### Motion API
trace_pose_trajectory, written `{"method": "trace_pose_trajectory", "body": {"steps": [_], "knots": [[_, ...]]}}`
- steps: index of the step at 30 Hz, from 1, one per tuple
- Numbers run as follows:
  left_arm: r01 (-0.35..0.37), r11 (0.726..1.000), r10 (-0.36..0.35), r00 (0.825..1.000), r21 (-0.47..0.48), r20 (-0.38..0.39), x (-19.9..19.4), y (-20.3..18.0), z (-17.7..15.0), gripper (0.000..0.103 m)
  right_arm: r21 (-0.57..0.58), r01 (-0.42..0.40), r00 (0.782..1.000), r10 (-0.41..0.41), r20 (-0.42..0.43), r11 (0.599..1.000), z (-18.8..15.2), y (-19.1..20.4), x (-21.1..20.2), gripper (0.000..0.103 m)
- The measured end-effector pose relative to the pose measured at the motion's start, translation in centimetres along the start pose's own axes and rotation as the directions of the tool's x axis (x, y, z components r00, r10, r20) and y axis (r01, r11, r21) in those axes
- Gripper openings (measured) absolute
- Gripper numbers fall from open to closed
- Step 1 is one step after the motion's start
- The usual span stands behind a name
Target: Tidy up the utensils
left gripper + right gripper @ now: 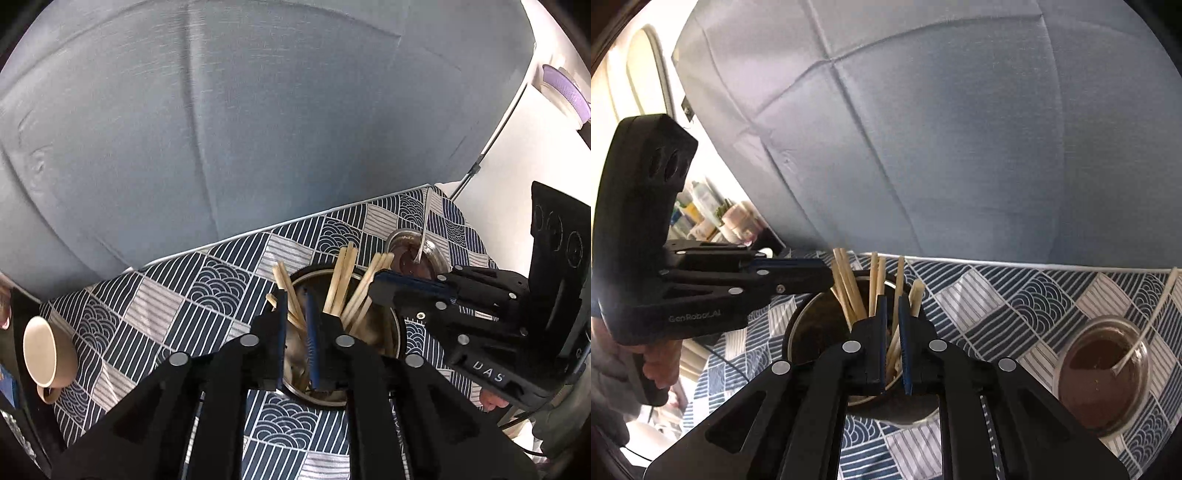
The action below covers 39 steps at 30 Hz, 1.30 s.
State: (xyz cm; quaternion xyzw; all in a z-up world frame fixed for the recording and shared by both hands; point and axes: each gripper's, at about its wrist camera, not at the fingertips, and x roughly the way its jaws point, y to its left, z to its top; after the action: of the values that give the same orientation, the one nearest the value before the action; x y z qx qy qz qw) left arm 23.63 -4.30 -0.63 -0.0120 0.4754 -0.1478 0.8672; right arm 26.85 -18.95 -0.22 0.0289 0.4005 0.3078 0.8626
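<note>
Chopsticks (849,284) crowd the metal pot (391,332); your narrowly parted left hand-held gripper (296,325) and right hand-held gripper (892,328), seemingly gripping nothing, could tip it.

"DAS" | right gripper (376,286) || "GenRobot.AI" | left gripper (827,275)

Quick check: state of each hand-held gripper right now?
Left hand-held gripper: narrowly open above the metal holder, apparently gripping no chopsticks.
Right hand-held gripper: narrowly open; one chopstick passes between, grip unclear.
</note>
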Motion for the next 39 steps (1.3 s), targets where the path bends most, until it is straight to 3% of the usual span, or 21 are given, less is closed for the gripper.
{"method": "trace_pose_trajectory", "body": {"steps": [7,9,20,23,28,33,36,39], "knots": [[-0.035,0.999,0.035,0.999,-0.014,0.019,-2.4,0.1,-1.0,0.039,-0.013,0.036,0.999,-0.036,-0.002,0.999,-0.5,1.3,-1.9,0.009],[-0.05,0.999,0.051,0.998,-0.019,0.026,-3.1,0.1,-1.5,0.056,-0.022,0.042,0.999,-0.042,0.0,0.999,-0.7,1.8,-2.5,0.009],[-0.14,0.988,0.142,0.99,-0.065,0.024,-6.2,0.4,-5.7,0.083,-0.052,0.107,0.992,-0.11,-0.057,0.993,-4.1,4.2,-5.1,0.009],[-0.154,0.983,0.156,0.988,-0.104,0.015,-6.6,0.5,-7.1,0.087,-0.043,0.116,0.991,-0.118,-0.061,0.992,-5.3,4.5,-5.9,0.031],[-0.211,0.965,0.217,0.976,-0.156,0.023,-7.9,0.4,-9.8,0.096,-0.05,0.146,0.986,-0.15,-0.076,0.988,-7.0,5.4,-7.5,0.05],[-0.224,0.961,0.239,0.967,-0.16,0.082,-10.7,-0.6,-11.4,0.097,-0.024,0.163,0.983,-0.165,-0.076,0.986,-8.3,6.6,-9.5,0.074],[-0.215,0.969,0.23,0.966,-0.121,0.121,-12.5,-1.6,-12.1,0.097,-0.015,0.175,0.981,-0.176,-0.083,0.984,-8.7,7.3,-10.8,0.085],[-0.257,0.962,0.269,0.95,-0.093,0.158,-14.2,-2.7,-12.9,0.097,-0.011,0.178,0.98,-0.178,-0.084,0.984,-8.9,7.8,-12.0,0.086]]}}
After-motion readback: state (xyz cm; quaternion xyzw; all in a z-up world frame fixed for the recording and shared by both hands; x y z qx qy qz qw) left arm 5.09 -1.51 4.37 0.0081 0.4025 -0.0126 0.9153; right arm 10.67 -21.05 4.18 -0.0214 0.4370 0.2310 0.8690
